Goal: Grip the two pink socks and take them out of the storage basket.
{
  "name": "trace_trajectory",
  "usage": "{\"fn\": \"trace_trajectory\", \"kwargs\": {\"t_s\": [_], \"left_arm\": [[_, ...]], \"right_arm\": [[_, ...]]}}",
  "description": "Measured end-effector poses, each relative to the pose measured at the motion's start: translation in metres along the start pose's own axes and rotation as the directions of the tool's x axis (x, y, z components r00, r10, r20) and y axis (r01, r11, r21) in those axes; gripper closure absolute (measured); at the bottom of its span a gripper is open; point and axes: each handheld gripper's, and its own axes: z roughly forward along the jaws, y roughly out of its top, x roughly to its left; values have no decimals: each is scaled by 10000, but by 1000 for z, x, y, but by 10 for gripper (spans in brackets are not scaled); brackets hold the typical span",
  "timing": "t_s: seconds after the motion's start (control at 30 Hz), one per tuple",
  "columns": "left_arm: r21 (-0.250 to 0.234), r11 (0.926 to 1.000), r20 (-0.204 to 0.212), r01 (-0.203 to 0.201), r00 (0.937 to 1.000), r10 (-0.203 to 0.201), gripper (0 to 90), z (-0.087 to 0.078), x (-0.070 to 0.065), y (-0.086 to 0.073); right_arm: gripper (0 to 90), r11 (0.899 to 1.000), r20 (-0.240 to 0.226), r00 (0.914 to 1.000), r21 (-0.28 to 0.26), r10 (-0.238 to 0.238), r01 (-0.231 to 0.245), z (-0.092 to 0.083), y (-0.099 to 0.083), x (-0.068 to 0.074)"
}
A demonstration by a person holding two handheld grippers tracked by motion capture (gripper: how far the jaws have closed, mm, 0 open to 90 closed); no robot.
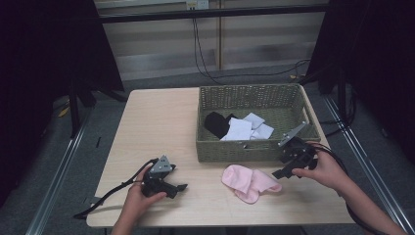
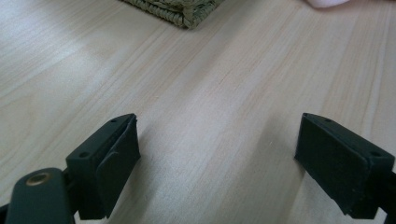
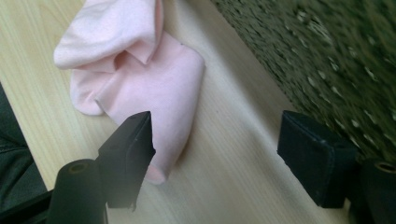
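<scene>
A pink sock [image 1: 248, 182] lies crumpled on the wooden table [image 1: 156, 122], just in front of a green woven basket [image 1: 235, 151]. My right gripper [image 1: 288, 170] hovers at the sock's right end, open, with nothing between its fingers. In the right gripper view the pink sock [image 3: 140, 79] lies beyond the left finger [image 3: 128, 156], and the basket wall [image 3: 336, 56] rises behind the right one. My left gripper [image 1: 177, 189] rests low near the table's front left, open and empty; its own view has its fingers [image 2: 109, 158] spread wide over bare wood.
Inside the basket lie a black sock [image 1: 217, 123] and white socks [image 1: 244, 129]. A basket corner [image 2: 182, 11] shows far off in the left gripper view. The table's front edge [image 1: 215, 221] is close to both hands. Cables trail from each gripper.
</scene>
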Motion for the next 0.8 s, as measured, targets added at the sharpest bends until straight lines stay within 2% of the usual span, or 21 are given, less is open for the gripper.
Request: {"fn": "trace_trajectory", "kwargs": {"t_s": [0.43, 0.8], "left_arm": [[-2, 10000, 0, -2, 10000, 2, 129, 0, 0, 0], [-2, 10000, -1, -8, 10000, 8, 129, 0, 0, 0]], "right_arm": [[260, 9982, 337, 9983, -369, 483, -471, 9, -25, -5], [260, 9878, 325, 9916, -977, 1251, -1215, 14, -49, -13]]}}
